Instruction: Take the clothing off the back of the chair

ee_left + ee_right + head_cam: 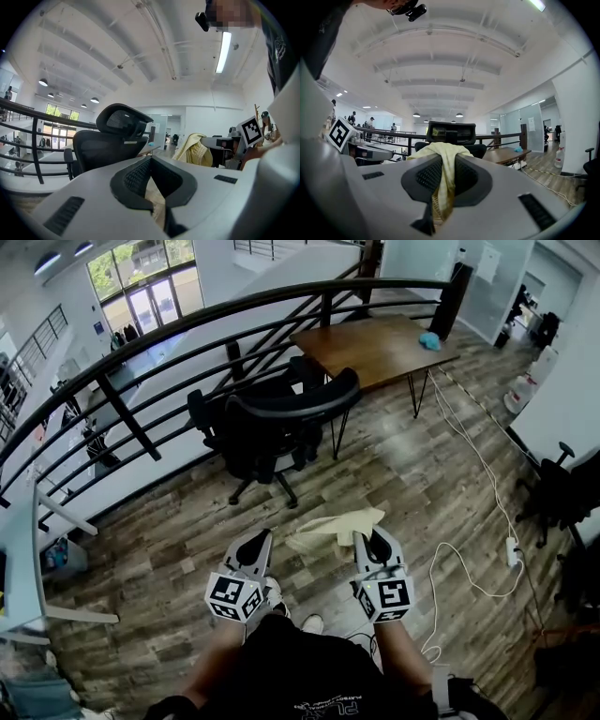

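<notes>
Our right claw grips a pale-yellow knitted garment; our left claw is clenched empty, near a black mesh chair.

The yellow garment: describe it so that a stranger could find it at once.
Below the curved black railing stands a black office chair. Just nearer than it, the garment hangs pinched between the jaws of the right gripper. Nothing else there is pale yellow, knitted and limp.

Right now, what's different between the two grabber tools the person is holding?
The right gripper is clamped on the yellow clothing, while the left gripper is shut on nothing. Cloth hangs between the right one's pads, but the left one's pads are bare. Both point level toward the black chair.
</notes>
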{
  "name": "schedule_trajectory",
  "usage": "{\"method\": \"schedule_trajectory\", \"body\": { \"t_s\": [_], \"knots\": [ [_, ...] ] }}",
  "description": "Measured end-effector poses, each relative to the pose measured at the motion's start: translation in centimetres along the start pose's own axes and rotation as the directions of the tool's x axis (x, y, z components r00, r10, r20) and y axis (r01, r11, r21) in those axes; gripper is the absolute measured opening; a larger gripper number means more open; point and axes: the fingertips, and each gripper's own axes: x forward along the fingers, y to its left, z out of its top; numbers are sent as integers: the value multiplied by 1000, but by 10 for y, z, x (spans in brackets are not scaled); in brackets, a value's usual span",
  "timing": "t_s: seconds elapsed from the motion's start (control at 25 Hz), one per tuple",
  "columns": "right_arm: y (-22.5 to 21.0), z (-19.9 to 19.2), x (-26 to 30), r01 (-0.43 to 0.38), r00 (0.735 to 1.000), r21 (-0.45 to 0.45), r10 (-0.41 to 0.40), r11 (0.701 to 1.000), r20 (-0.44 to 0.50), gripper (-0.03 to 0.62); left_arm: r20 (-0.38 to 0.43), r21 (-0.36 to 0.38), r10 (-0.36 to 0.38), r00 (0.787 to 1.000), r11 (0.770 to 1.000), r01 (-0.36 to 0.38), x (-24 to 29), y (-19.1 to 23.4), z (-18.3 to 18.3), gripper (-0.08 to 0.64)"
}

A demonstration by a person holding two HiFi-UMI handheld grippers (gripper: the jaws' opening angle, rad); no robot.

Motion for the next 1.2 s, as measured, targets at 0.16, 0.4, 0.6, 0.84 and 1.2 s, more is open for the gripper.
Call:
{"method": "schedule_trajectory", "body": {
  "t_s": [0.16,0.4,0.6,0.84,1.2],
  "knots": [
    [-3,3,2,10,1000,0,-10,1000,2,52,10,4,1,1000,1000,-1,2,-2,4,12],
    [-5,10,8,20,1000,-8,-20,1000,23,52,26,26,-5,1000,1000,4,4,-1,13,12],
    [-3,11,7,19,999,-12,-19,1000,32,52,28,21,-4,1000,1000,4,-1,-2,10,12],
    [-2,14,5,21,999,-13,-20,1000,41,52,35,9,0,999,1000,-1,-5,-4,8,12],
    [1,15,5,22,999,-37,-21,999,29,51,34,5,26,999,1000,-26,-12,6,9,12]
  ]
}}
